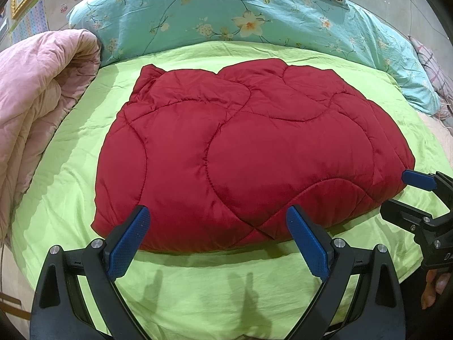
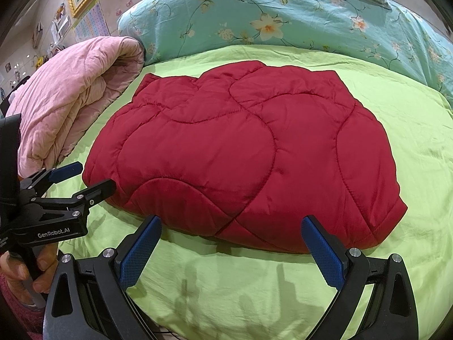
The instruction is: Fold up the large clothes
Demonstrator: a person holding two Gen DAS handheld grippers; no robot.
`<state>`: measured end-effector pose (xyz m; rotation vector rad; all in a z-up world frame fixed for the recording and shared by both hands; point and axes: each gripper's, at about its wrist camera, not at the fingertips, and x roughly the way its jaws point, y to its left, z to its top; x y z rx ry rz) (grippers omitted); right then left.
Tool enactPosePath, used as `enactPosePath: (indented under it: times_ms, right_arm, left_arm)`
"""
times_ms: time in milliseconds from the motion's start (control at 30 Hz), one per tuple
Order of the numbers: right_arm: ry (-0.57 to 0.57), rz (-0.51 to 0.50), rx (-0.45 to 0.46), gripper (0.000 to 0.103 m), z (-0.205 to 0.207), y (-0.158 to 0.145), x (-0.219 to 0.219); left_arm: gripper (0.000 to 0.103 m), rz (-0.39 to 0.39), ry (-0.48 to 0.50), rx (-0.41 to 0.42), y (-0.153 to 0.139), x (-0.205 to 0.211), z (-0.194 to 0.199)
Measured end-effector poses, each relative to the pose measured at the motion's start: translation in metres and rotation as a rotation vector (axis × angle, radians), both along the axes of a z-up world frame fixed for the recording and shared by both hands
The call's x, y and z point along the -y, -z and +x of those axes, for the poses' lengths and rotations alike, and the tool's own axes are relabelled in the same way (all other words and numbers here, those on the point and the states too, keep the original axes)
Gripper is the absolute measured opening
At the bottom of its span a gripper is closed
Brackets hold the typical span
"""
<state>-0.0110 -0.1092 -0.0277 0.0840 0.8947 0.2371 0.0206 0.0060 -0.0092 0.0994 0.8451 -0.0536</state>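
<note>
Lying folded into a thick, puffy block on the green sheet (image 1: 70,147), the red quilted jacket (image 1: 240,147) sat at the middle of the bed, its near edge turned toward both cameras. Beyond the jacket ran a long teal floral quilt (image 1: 198,17), and to the jacket's left a pink quilt (image 1: 36,90) was rolled up out of the way, likely so the sheet gave a flat place to fold on.

The left gripper (image 1: 218,238) hovered just short of the jacket's near edge, its blue pads spread wide and holding nothing. The right gripper (image 2: 232,246) hung the same way, also just short of that near edge, jaws wide apart and empty. In the left wrist view the right gripper appeared beside the jacket's right near corner, with one blue pad close to the cloth, though I could not tell whether it touched.

Judging by the neat bundle and both grippers off the cloth, the folding looked nearly done or complete. Any further fold would probably need both grippers to pinch the near corners together, since the padded fabric seemed springy and might puff open again.
</note>
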Motion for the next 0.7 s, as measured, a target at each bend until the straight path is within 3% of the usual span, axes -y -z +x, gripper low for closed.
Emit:
enactPosePath:
  times_ms: [700]
  right_arm:
    - [-0.004,0.008,0.008,0.1,-0.0008,-0.0057,0.0034]
  left_arm:
    - [0.098,-0.008,0.003,0.019,-0.0066,-0.0044,-0.0036]
